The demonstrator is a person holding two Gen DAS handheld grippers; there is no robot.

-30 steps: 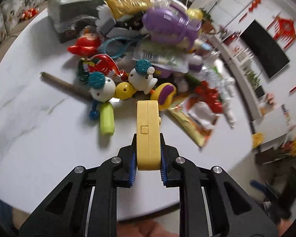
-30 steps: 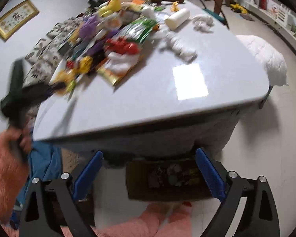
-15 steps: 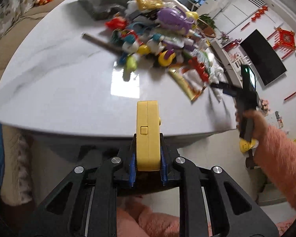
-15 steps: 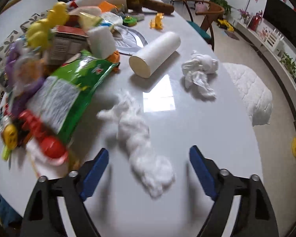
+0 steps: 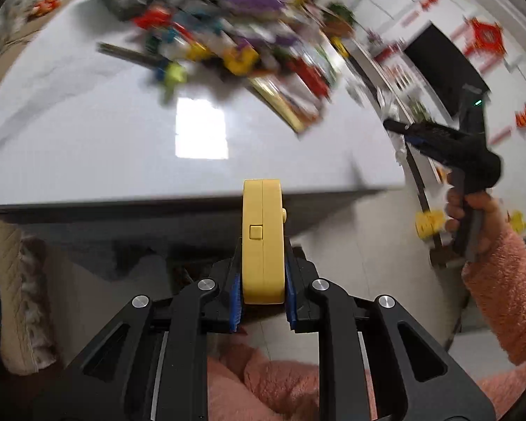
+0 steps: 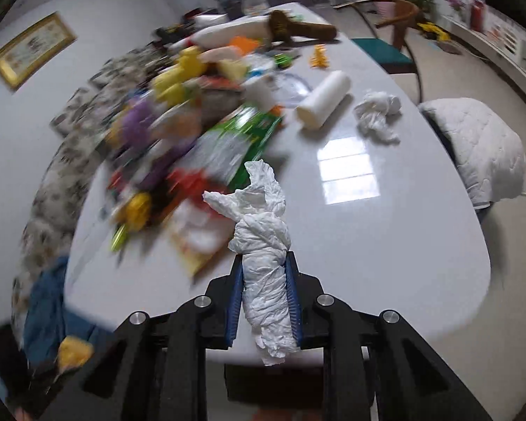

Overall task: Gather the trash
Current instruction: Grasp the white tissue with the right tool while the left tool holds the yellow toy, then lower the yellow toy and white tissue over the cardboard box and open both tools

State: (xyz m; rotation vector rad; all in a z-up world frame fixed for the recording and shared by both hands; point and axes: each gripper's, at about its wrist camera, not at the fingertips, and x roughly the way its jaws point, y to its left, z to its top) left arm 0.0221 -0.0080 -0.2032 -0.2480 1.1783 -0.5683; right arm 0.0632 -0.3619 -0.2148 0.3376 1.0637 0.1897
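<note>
My left gripper [image 5: 263, 298] is shut on a flat yellow plastic case [image 5: 263, 242] and holds it off the near edge of the white table [image 5: 87, 140], below the tabletop. My right gripper [image 6: 264, 298] is shut on a twisted white tissue [image 6: 263, 263] and holds it above the white table's [image 6: 385, 245] near edge. The right gripper also shows in the left wrist view [image 5: 396, 128], at the table's right end with tissue in it. Another crumpled tissue [image 6: 377, 114] lies on the far right of the table.
A blurred heap of toys and snack wrappers [image 5: 228, 35] covers the far half of the table. A green packet [image 6: 242, 140] and a white roll [image 6: 324, 105] lie near the tissues. A wooden chair [image 6: 396, 24] and a white cushion [image 6: 480, 151] stand right of the table.
My right gripper has shut on the long tissue and lifted it off the table. My left gripper has drawn further back and down from the table edge with the yellow case.
</note>
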